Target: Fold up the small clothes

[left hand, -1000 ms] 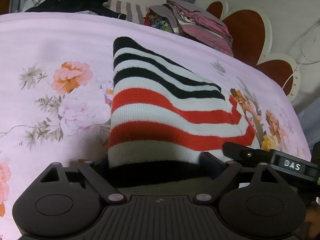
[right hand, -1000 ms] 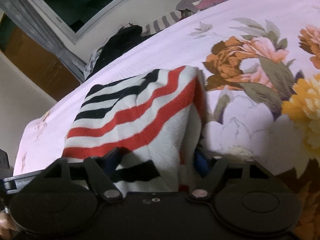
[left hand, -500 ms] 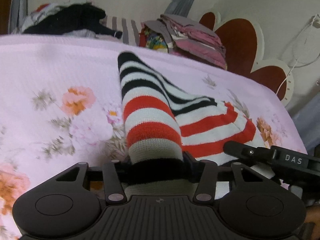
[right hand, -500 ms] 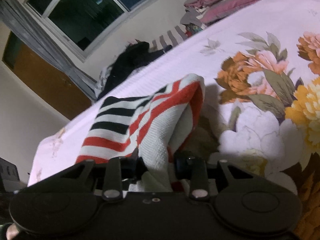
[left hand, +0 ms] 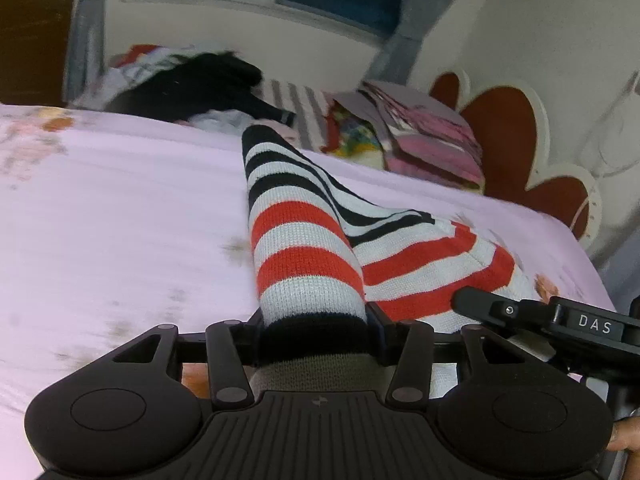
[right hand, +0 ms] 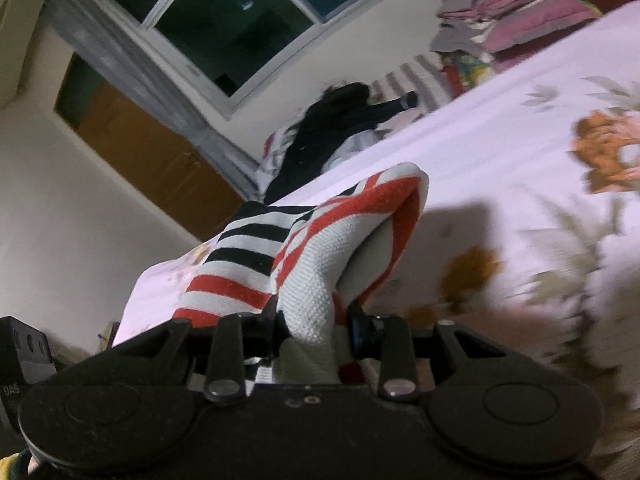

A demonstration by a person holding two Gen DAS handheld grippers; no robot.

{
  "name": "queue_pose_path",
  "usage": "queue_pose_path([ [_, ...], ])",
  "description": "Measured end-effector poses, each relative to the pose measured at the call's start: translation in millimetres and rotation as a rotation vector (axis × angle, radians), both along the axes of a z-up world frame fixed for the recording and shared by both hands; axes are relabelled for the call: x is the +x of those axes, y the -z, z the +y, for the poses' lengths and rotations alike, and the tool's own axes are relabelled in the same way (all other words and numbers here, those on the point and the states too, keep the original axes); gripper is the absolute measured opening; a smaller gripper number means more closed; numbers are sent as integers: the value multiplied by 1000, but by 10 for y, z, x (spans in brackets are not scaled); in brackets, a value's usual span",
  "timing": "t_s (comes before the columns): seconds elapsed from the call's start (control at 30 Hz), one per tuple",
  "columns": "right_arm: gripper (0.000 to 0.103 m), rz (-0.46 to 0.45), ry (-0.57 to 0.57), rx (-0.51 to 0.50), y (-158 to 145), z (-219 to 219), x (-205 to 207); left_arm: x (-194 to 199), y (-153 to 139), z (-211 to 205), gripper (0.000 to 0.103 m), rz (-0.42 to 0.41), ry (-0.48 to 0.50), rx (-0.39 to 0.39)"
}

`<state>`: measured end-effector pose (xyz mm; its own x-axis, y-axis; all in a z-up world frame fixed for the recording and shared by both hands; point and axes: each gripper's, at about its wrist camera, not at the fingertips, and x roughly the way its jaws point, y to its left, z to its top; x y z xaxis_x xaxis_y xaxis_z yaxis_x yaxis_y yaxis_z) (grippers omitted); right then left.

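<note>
The left gripper (left hand: 314,330) is clamped on the striped knit's (left hand: 304,248) dark hem; the right gripper (right hand: 316,330) pinches a bunched corner beside it. The knit stretches ahead of both across the bed (left hand: 120,216), its near edge raised, likely for folding over.

Ribbed knit striped garment (left hand: 304,248), soft and matt; smooth printed cotton bedsheet (left hand: 120,208); matt black plastic left gripper (left hand: 316,332), grooved housing; folded cloth stack (left hand: 432,140); glossy window glass (right hand: 224,32)
</note>
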<state>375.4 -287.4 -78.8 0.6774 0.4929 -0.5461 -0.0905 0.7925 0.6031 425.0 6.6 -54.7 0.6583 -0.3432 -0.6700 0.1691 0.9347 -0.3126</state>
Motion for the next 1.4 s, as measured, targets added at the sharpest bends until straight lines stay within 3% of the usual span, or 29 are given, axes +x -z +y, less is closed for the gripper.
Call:
queue_pose_path([
  [0.37, 31, -7, -4, -6, 98, 1725, 140, 124, 124, 1838, 48, -4, -18, -15],
  [0.63, 31, 9, -29, -19, 410, 2615, 394, 368, 371, 2753, 48, 10, -50, -3],
  [0.87, 31, 52, -35, -66, 720, 2907, 596, 479, 792, 3159, 48, 26, -71, 16],
  [0.93, 32, 64, -34, -70, 790, 2874, 617, 464, 867, 3242, 49, 15, -52, -12],
  [1.17, 41, 116, -38, -78, 816, 2853, 614, 487, 863, 3187, 52, 11, -32, 16],
  [1.4, 48, 120, 1, -71, 751, 2792, 732, 551, 707, 3196, 52, -12, -108, -13],
])
